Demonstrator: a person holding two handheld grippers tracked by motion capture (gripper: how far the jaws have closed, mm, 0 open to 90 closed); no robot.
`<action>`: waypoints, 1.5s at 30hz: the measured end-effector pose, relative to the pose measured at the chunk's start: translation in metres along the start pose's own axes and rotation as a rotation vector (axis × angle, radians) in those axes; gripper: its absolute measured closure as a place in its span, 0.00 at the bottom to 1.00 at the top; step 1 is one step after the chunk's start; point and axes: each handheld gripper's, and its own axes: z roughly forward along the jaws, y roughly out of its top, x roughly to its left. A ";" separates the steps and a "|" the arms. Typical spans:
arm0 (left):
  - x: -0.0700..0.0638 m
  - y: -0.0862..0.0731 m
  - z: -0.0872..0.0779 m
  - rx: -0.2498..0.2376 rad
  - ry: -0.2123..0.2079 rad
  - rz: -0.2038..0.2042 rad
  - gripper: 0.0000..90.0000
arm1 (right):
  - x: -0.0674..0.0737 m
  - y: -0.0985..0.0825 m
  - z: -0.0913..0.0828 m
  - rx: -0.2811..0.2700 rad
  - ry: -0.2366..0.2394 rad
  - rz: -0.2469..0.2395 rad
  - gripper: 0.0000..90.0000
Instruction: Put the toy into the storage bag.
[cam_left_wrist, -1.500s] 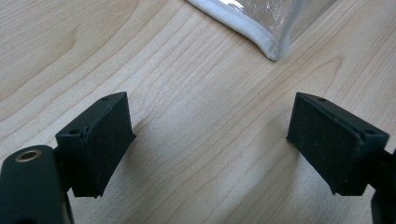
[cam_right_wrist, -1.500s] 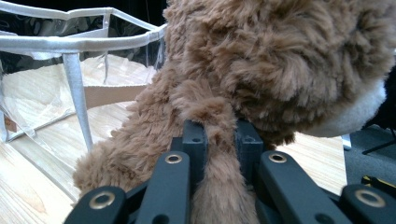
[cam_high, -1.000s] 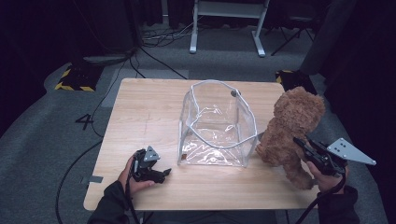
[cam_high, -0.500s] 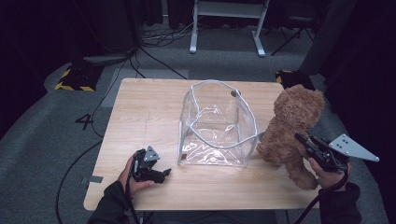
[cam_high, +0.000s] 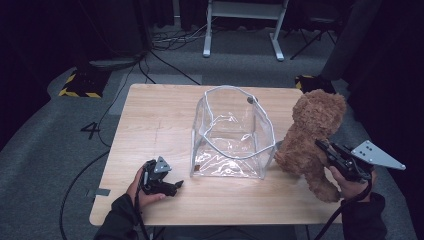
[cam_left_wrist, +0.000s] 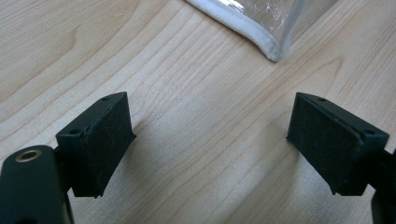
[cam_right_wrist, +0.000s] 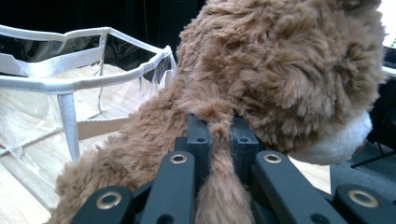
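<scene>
So the right tongs (cam_right_wrist: 219, 140) are pinched tight on a tuft of the bear (cam_right_wrist: 280, 70), roughly at the back of its neck or shoulder, with a strip of fur squeezed up between the pads. In the high view those right tongs (cam_high: 322, 146) are seen coming in from the bear's (cam_high: 310, 135) far side, away from the bag (cam_high: 232, 132). The bear is stood up on the desk (cam_high: 155, 115), leaning right against the bag's right wall, so it's touching the bag but not in it.

Handling-wise: the bear is judged to be light, soft and squashy, nothing to break. A pinch of fur alone can be expected to stretch and let the body dangle or swing, so a deeper bite on the neck or an arm would probably be held better. The bag is thin clear plastic with a white rim, floppy, and could easily be pushed over when the bear gets lifted in.

The left tongs (cam_high: 170, 186) are spread wide with nothing between them, rested low over the desk just left of the bag's near corner (cam_left_wrist: 275, 49).
</scene>
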 end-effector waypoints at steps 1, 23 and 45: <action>0.000 0.000 0.000 -0.001 0.000 -0.001 0.15 | 0.000 0.001 0.000 -0.001 0.001 0.001 0.92; 0.000 0.000 0.000 -0.001 0.001 -0.003 0.15 | -0.014 0.030 0.000 -0.039 -0.018 -0.027 0.92; 0.000 0.001 0.001 -0.003 0.002 -0.003 0.15 | -0.026 0.065 0.006 -0.073 -0.053 -0.064 0.92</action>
